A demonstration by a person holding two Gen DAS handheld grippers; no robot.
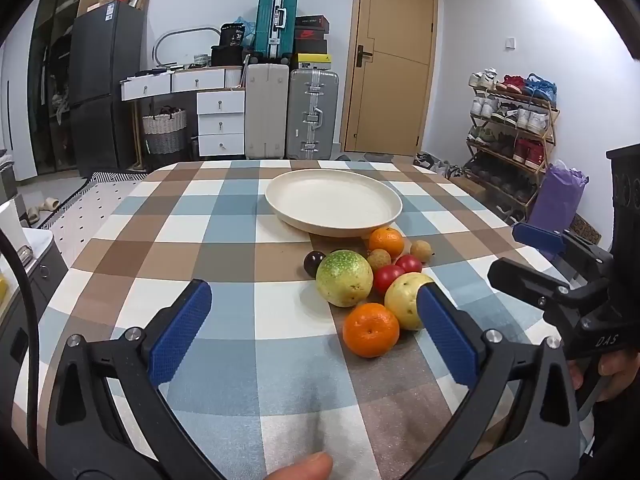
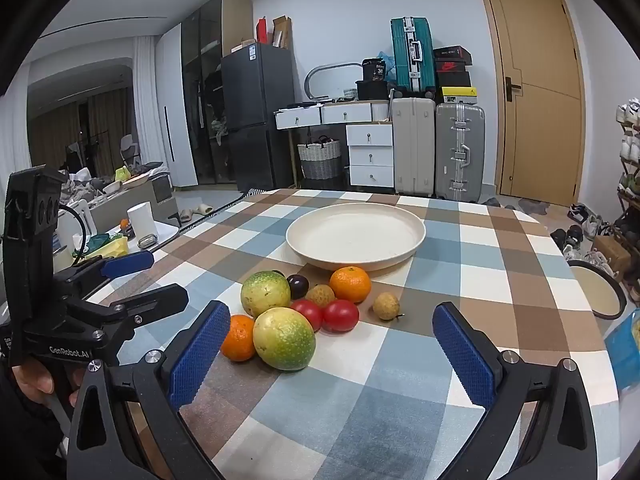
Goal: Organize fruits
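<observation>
A pile of fruit lies on the checked tablecloth in front of an empty cream plate [image 1: 334,200] [image 2: 356,236]. It holds two green-yellow round fruits [image 1: 345,278] [image 2: 284,338], two oranges [image 1: 371,330] [image 2: 350,284], two red tomatoes [image 1: 388,277] [image 2: 341,315], a dark plum [image 1: 313,263] [image 2: 298,286] and small brown longans [image 1: 421,251] [image 2: 386,306]. My left gripper [image 1: 316,296] is open and empty just short of the pile. My right gripper [image 2: 332,316] is open and empty, with the pile ahead between its fingers.
The right gripper shows at the right edge of the left wrist view [image 1: 560,280]; the left gripper shows at the left of the right wrist view [image 2: 100,300]. The round table [image 2: 520,280] drops off on all sides. Suitcases [image 1: 312,112], drawers and a shoe rack [image 1: 512,136] stand beyond.
</observation>
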